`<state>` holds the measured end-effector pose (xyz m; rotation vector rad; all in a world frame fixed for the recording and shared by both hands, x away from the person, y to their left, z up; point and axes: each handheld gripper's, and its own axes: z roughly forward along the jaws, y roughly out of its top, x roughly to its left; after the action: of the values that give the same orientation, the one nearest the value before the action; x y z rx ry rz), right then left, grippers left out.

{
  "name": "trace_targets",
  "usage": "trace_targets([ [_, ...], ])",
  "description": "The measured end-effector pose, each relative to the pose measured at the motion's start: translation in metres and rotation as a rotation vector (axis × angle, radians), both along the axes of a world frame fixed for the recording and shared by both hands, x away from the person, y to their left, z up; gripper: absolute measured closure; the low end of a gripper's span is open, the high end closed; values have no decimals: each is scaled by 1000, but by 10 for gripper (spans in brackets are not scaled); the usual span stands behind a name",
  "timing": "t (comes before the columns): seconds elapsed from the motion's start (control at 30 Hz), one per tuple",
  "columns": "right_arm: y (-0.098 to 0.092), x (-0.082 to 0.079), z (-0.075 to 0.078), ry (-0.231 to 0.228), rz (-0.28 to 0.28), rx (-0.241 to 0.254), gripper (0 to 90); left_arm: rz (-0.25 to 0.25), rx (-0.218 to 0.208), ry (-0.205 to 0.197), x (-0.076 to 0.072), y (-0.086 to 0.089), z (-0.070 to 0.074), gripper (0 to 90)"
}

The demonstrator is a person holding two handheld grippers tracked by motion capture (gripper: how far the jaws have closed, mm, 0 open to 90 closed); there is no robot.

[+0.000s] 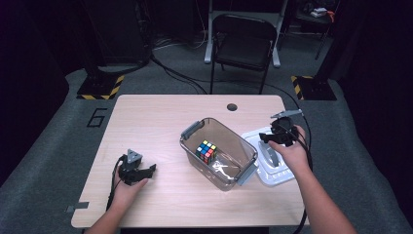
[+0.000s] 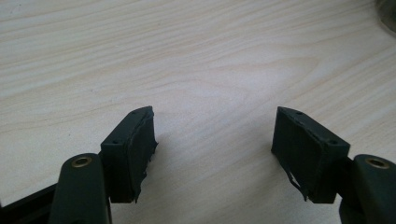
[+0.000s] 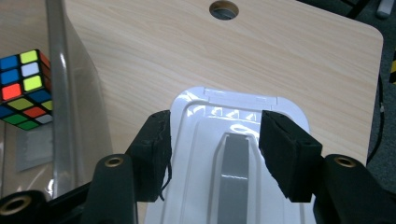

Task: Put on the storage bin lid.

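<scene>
The right gripper [image 1: 281,132] is hovering over the far end of a white plastic lid with a grey raised handle [image 1: 272,163], which is lying flat on the pale wood-grain table [image 1: 160,117] close to its right edge. In the right gripper view the two black jaws are standing apart, one on each side of the lid's [image 3: 233,140] far part, with the grey handle strip running up between them; the pads are not pressing on anything, so the jaws are open, and whether they are touching the lid's surface cannot be told. Just beside the lid, towards the middle of the table, a clear smoky plastic storage box with grey latches at both ends [image 1: 219,151] is sitting uncovered and at an angle to the table's edges. A multicoloured puzzle cube [image 1: 206,151] is resting on the box's floor, and in the right gripper view the cube [image 3: 23,88] is showing through the box's transparent wall [image 3: 70,107]. The left gripper [image 1: 146,171] is resting near the table's front left corner, well apart from the box, held in the person's left hand [image 1: 127,191]. In the left gripper view its jaws are standing open over bare wood, gripping nothing. A round cable hole [image 1: 232,107] is sitting near the table's far edge.
</scene>
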<state>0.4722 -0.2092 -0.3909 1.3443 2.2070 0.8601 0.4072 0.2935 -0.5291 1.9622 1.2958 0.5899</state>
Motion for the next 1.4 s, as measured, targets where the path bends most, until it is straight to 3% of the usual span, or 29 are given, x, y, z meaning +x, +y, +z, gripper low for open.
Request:
trace_targets([
  [0.77, -15, 3, -38, 55, -69, -28, 438, 0, 0, 0, 0, 0, 0, 299],
  [1.4, -21, 4, -59, 107, -96, -37, 413, 0, 0, 0, 0, 0, 0, 299],
])
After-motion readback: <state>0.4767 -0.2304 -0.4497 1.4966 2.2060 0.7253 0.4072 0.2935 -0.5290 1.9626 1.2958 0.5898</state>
